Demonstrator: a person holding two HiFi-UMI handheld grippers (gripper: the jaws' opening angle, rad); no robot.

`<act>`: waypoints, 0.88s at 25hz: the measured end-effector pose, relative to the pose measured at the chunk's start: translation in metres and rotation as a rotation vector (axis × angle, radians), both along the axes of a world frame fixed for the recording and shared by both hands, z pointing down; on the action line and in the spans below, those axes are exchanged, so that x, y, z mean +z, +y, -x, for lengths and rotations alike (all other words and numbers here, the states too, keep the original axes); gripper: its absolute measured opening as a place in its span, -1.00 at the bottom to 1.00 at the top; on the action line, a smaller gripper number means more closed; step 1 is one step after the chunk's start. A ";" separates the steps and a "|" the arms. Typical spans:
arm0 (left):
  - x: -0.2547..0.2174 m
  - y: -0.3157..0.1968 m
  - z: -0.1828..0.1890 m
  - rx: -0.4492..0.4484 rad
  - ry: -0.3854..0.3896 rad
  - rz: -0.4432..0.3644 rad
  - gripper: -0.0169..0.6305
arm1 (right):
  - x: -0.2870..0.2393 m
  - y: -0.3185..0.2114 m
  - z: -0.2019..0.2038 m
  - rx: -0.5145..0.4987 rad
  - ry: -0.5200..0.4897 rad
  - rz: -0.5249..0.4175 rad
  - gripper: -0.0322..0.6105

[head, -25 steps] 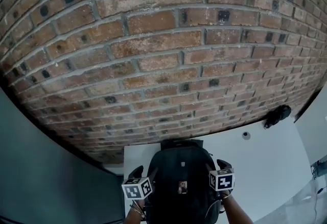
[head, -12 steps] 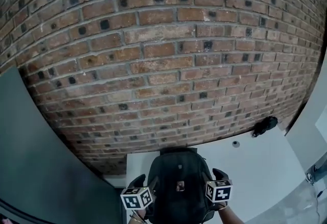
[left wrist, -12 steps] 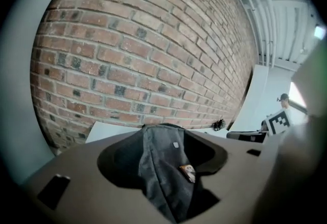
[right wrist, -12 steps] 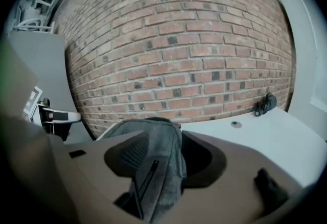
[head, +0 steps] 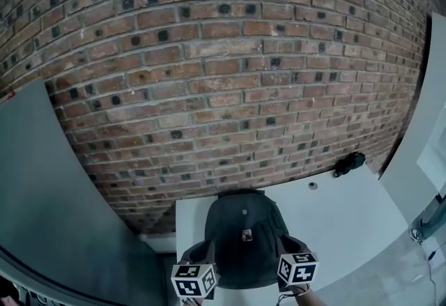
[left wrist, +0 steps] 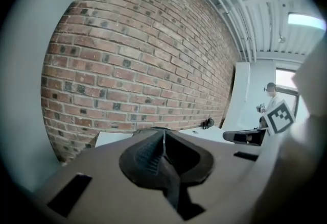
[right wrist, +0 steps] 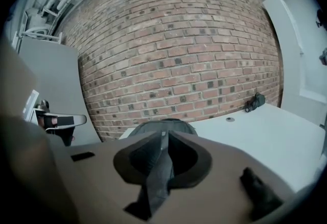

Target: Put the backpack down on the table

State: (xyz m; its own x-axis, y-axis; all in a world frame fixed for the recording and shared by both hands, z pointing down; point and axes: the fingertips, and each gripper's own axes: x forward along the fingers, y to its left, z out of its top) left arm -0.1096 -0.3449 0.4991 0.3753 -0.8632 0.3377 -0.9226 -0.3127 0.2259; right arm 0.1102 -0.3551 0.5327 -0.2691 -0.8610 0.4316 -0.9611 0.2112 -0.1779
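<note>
Both grippers have drawn back from the backpack (head: 244, 238), which now rests on the white table (head: 348, 221) by the brick wall (head: 230, 67). The left gripper (left wrist: 163, 139) has its jaws closed on nothing. The right gripper (right wrist: 163, 139) has its jaws closing, nothing between them. Only the left gripper view catches a distant person (left wrist: 272, 96). The backpack's contents stay hidden.

Soft, even light fills the room, a ceiling lamp (left wrist: 306, 20) glowing at the far right in the left gripper view, and the white table (head: 348, 214) is evenly bright (the black backpack (head: 244, 235) shows almost no detail). Wide-angle lenses bow the brick wall (head: 223, 74) strongly, both gripper views fade to black at the corners, and the tan body of the left gripper (left wrist: 163, 135), close to its camera, is blurred.
</note>
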 end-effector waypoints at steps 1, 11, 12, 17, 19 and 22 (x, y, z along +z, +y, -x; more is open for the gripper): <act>-0.002 0.009 0.000 0.005 0.000 0.000 -0.88 | -0.003 0.010 0.004 -0.001 -0.006 -0.007 -0.73; -0.006 0.065 0.001 -0.013 0.017 0.009 -0.91 | -0.025 0.080 0.015 -0.003 0.012 -0.066 -0.78; -0.009 0.068 -0.001 -0.014 0.016 0.006 -0.91 | -0.025 0.081 0.013 0.000 0.012 -0.066 -0.78; -0.018 0.071 -0.004 -0.049 0.013 0.008 -0.91 | -0.033 0.077 0.013 -0.023 0.003 -0.065 -0.78; -0.019 0.069 -0.004 -0.068 0.016 0.008 -0.91 | -0.037 0.075 0.010 -0.033 0.029 -0.073 -0.79; -0.018 0.067 -0.006 -0.087 0.026 0.014 -0.91 | -0.040 0.072 0.004 -0.042 0.078 -0.078 -0.80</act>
State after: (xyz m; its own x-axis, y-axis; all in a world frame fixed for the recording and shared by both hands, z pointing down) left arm -0.1039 -0.2783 0.4811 0.3076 -0.8882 0.3412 -0.9400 -0.2280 0.2539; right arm 0.1060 -0.2830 0.4929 -0.2736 -0.8816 0.3846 -0.9615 0.2617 -0.0840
